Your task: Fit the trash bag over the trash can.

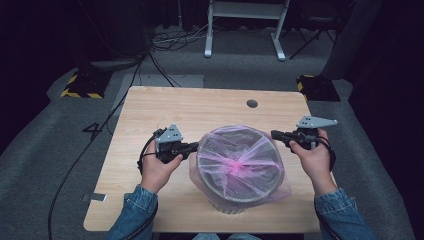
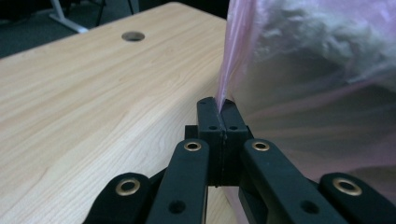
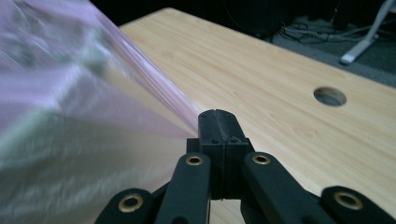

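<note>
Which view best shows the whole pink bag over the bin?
High view: the pink plastic bag is seen whole, stretched over the round grey bin. The left gripper view shows a pinched fold at the left hand-held gripper; the right gripper view, a blurred sheet at the right hand-held gripper.

the left gripper [image 2: 219,109] has its two black jaws pressed together, with a fold of the thin pink plastic bag [image 2: 299,93] pinched between the tips. the film rises taut from the jaws and covers something grey and blurry on the right. pale wooden tabletop [image 2: 84,102] runs left, a round hole [image 2: 133,36] near its far edge.
</note>
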A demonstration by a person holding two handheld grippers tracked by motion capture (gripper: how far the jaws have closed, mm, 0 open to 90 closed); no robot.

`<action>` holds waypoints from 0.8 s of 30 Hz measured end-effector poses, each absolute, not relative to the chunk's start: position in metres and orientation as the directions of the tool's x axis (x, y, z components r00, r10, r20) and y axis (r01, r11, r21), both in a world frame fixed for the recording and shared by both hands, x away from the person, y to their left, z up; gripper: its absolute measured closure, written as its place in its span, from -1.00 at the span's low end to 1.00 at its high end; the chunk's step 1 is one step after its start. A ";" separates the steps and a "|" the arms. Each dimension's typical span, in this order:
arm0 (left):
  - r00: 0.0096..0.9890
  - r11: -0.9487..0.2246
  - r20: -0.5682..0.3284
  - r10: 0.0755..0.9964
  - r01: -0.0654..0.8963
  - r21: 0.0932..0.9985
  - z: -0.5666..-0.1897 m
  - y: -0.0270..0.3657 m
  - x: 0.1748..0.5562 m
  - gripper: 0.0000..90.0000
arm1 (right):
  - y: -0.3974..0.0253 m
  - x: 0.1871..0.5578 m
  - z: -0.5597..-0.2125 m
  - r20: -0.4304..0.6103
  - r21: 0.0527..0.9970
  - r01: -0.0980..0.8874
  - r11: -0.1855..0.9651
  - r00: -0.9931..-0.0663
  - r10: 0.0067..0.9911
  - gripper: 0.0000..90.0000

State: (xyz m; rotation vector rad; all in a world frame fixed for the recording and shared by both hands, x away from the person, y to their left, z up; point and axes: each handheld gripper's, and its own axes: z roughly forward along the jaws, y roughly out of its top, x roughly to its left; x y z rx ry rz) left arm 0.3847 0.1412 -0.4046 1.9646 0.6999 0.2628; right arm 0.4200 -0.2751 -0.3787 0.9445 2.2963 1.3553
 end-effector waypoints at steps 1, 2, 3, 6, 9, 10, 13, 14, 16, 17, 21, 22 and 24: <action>0.805 -0.352 -0.102 0.584 0.364 0.862 -0.407 0.142 0.385 1.00 | -0.276 0.422 -0.383 0.052 0.849 0.394 0.352 -0.726 0.686 1.00; 0.804 -0.356 -0.108 0.585 0.374 0.856 -0.410 0.143 0.385 1.00 | -0.278 0.423 -0.388 0.054 0.838 0.410 0.361 -0.720 0.692 1.00; 0.803 -0.354 -0.115 0.585 0.380 0.855 -0.412 0.144 0.385 1.00 | -0.281 0.423 -0.394 0.065 0.832 0.424 0.358 -0.715 0.696 1.00; 0.800 -0.345 -0.135 0.585 0.396 0.851 -0.419 0.148 0.383 1.00 | -0.290 0.421 -0.409 0.108 0.823 0.459 0.335 -0.705 0.700 1.00; 0.803 -0.349 -0.128 0.582 0.388 0.853 -0.419 0.147 0.380 1.00 | -0.297 0.413 -0.410 0.138 0.835 0.459 0.303 -0.708 0.692 1.00; 0.804 -0.349 -0.123 0.582 0.383 0.855 -0.417 0.146 0.378 1.00 | -0.299 0.410 -0.407 0.142 0.843 0.452 0.293 -0.711 0.689 1.00; 0.812 -0.351 -0.105 0.575 0.360 0.865 -0.410 0.143 0.375 1.00 | -0.306 0.396 -0.392 0.126 0.866 0.419 0.272 -0.711 0.691 0.68; 0.814 -0.348 -0.102 0.572 0.354 0.868 -0.407 0.142 0.373 1.00 | -0.307 0.393 -0.388 0.122 0.871 0.412 0.268 -0.710 0.694 0.59; 0.814 -0.351 -0.084 0.575 0.338 0.873 -0.401 0.141 0.370 1.00 | -0.310 0.384 -0.377 0.116 0.882 0.393 0.259 -0.715 0.689 0.39; 0.813 -0.353 -0.073 0.578 0.329 0.876 -0.398 0.141 0.368 1.00 | -0.311 0.380 -0.373 0.111 0.888 0.383 0.255 -0.715 0.691 0.31; 0.804 -0.336 -0.051 0.593 0.305 0.891 -0.387 0.145 0.365 1.00 | -0.312 0.368 -0.354 0.180 0.908 0.383 0.172 -0.725 0.665 0.03; 0.802 -0.328 -0.051 0.596 0.301 0.895 -0.385 0.147 0.364 1.00 | -0.310 0.366 -0.351 0.178 0.909 0.380 0.174 -0.728 0.662 -0.01; 0.799 -0.320 -0.048 0.599 0.294 0.900 -0.380 0.148 0.364 1.00 | -0.301 0.363 -0.343 0.181 0.905 0.380 0.190 -0.749 0.638 -0.08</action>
